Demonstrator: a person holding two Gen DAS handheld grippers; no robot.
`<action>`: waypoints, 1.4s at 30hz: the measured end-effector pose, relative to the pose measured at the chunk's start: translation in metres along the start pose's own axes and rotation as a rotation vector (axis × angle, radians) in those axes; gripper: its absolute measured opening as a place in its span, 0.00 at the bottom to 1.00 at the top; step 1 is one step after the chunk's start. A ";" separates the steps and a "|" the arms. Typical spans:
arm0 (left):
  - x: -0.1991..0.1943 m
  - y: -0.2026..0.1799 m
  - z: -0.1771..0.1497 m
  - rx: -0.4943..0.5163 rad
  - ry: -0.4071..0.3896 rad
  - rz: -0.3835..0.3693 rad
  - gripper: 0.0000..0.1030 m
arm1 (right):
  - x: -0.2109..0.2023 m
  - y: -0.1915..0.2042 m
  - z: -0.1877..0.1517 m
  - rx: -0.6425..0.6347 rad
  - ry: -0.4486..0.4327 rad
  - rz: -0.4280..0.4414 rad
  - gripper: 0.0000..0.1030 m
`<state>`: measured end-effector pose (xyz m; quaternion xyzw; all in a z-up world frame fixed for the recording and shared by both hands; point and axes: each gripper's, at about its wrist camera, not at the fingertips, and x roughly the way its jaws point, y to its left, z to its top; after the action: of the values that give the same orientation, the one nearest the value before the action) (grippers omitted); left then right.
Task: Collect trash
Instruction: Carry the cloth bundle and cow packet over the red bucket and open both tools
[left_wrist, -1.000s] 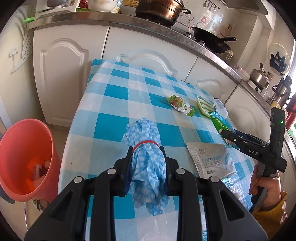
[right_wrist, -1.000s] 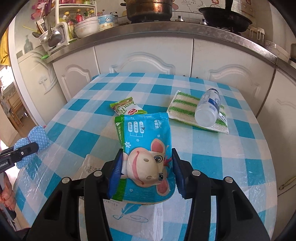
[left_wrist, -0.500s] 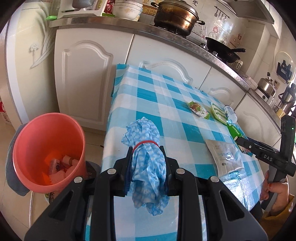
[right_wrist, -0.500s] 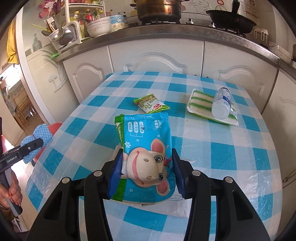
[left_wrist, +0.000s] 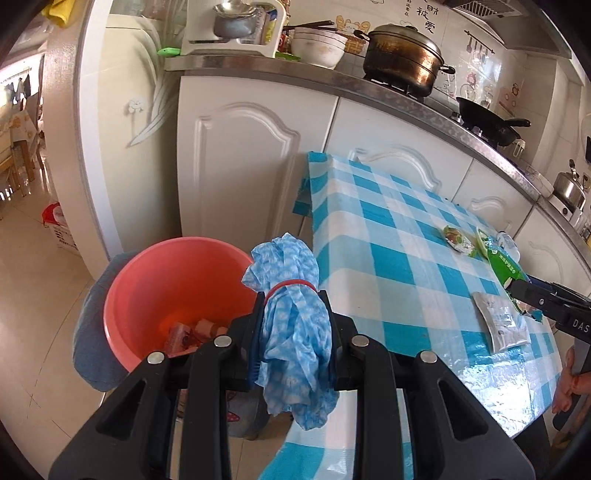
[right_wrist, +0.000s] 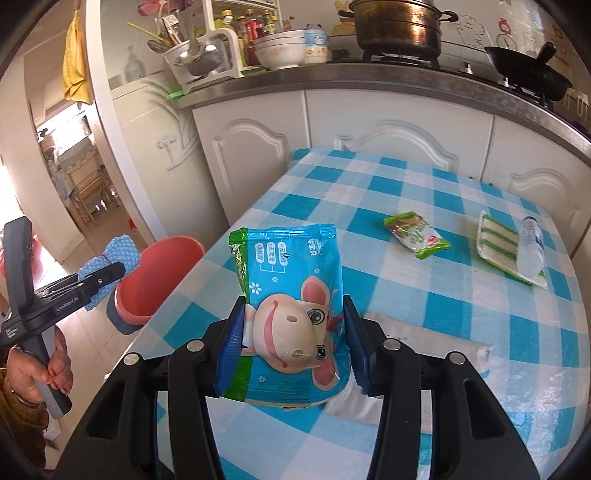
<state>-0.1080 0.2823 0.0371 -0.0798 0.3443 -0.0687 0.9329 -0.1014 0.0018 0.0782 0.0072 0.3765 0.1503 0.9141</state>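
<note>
Kitchen table edge, blue cloth (left_wrist: 295, 332) between left fingers (left_wrist: 255, 343), beside bucket (left_wrist: 147, 280)

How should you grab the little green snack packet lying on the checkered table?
The small green snack wrapper lies flat on the blue-and-white checkered tablecloth, clear of other things. Probably best to come from above and pinch across its narrow width near the middle, since its crimped ends look thin and floppy.

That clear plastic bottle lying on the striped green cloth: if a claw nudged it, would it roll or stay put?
The clear plastic bottle lies on its side and looks round, so it would probably roll. It appears mostly empty, so likely light and easy to shove. The striped green cloth under it looks soft and might slow it a little.
</note>
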 end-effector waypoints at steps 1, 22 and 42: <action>-0.002 0.003 0.001 0.002 -0.006 0.013 0.27 | 0.003 0.008 0.002 -0.013 0.004 0.014 0.49; 0.001 0.057 0.009 0.025 -0.041 0.274 0.27 | 0.075 0.135 0.058 -0.153 0.082 0.284 0.49; 0.039 0.093 0.000 -0.025 0.036 0.342 0.28 | 0.157 0.184 0.070 -0.112 0.215 0.380 0.50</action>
<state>-0.0716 0.3661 -0.0054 -0.0303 0.3705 0.0940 0.9235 0.0030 0.2284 0.0436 0.0110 0.4547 0.3404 0.8230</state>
